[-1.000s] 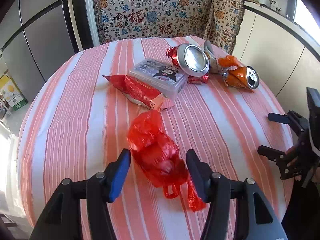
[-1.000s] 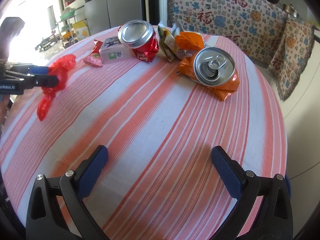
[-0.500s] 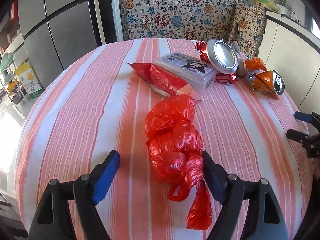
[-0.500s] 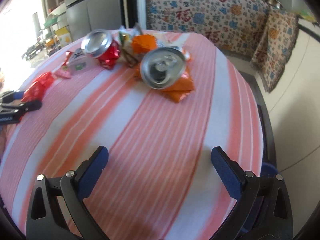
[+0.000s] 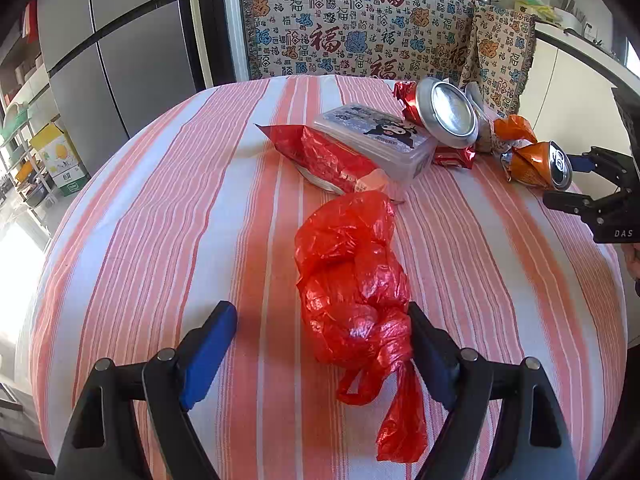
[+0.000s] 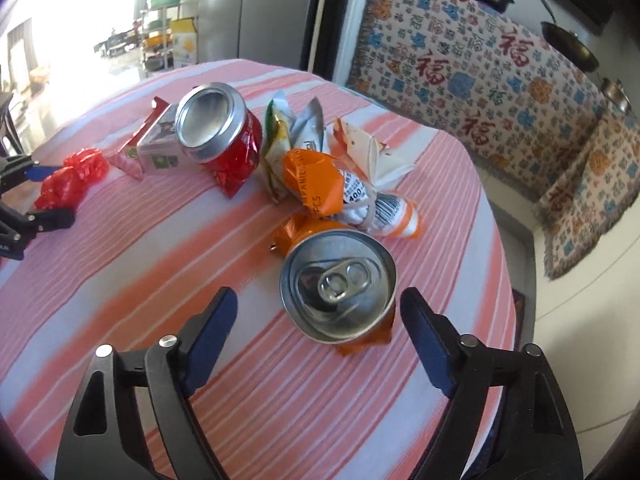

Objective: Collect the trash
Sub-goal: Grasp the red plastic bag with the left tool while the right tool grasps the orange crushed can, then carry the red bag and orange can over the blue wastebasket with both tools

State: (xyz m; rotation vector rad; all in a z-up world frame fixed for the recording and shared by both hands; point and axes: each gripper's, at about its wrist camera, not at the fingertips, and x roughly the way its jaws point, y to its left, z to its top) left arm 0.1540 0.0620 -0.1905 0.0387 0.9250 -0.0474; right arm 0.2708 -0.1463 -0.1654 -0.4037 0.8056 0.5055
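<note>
A knotted red plastic bag (image 5: 352,280) lies on the striped tablecloth (image 5: 180,216). My left gripper (image 5: 320,328) is open around its near end, the right finger touching it. Behind it lie a red snack wrapper (image 5: 328,156), a clear plastic box (image 5: 376,136), a crushed red can (image 5: 444,110) and a crushed orange can (image 5: 536,164). In the right wrist view my right gripper (image 6: 318,312) is open with the orange can (image 6: 340,288) just ahead between the fingers. The red can (image 6: 216,128) and crumpled wrappers (image 6: 332,176) lie beyond.
The round table's edge curves close on the right (image 6: 504,240). A patterned cloth-covered seat (image 5: 352,36) stands behind the table, a grey fridge (image 5: 112,52) at the left. The right gripper (image 5: 600,204) shows at the right edge of the left wrist view.
My left gripper has opened wider around the red bag. My right gripper has moved forward to the orange can, which now sits between its fingers.
</note>
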